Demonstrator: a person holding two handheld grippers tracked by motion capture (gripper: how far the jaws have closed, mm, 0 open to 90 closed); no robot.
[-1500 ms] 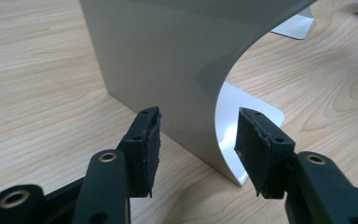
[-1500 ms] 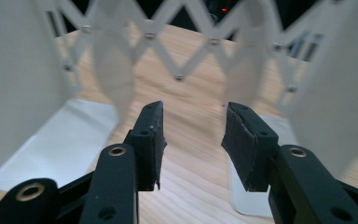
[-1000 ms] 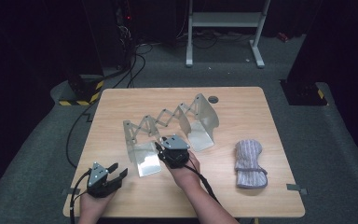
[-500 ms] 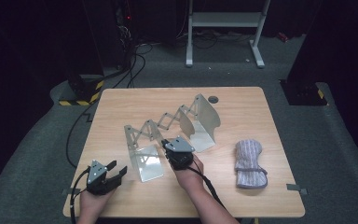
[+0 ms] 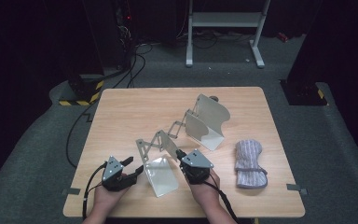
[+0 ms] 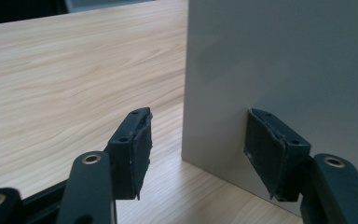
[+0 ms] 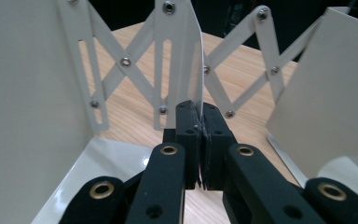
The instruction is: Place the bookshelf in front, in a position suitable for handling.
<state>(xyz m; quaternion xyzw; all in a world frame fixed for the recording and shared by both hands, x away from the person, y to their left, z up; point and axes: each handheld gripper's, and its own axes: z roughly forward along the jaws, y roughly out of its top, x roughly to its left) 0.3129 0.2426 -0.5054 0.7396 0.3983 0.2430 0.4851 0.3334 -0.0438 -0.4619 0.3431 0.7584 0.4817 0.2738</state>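
Count: 1 light wooden desk (image 5: 121,112); 1 white metal expanding bookend rack w/ scissor-lattice links (image 5: 182,135); 1 grey striped knitted cloth, folded (image 5: 249,163); 2 hand-held tools.

Rack: 2 L-shaped end plates, joined by lattice. Near plate (image 5: 161,175) at front centre of desk, far plate (image 5: 209,122) further back and to the right. Nothing stored btwn plates. Cloth lies on desk right of rack, apart from it.

Left tool (image 5: 133,167): front left of desk, just beside near plate. Jaws apart, have just been opening. Left gripper view: plate's edge (image 6: 279,70) stands in the gap, one pad (image 6: 261,147) against the plate face, other pad (image 6: 140,144) clear of it, so no clamp.

Right tool (image 7: 200,135): jaws together, clamped on thin upright edge of a white plate (image 7: 182,60) at the lattice; high view puts it at right side of near plate (image 5: 182,156).
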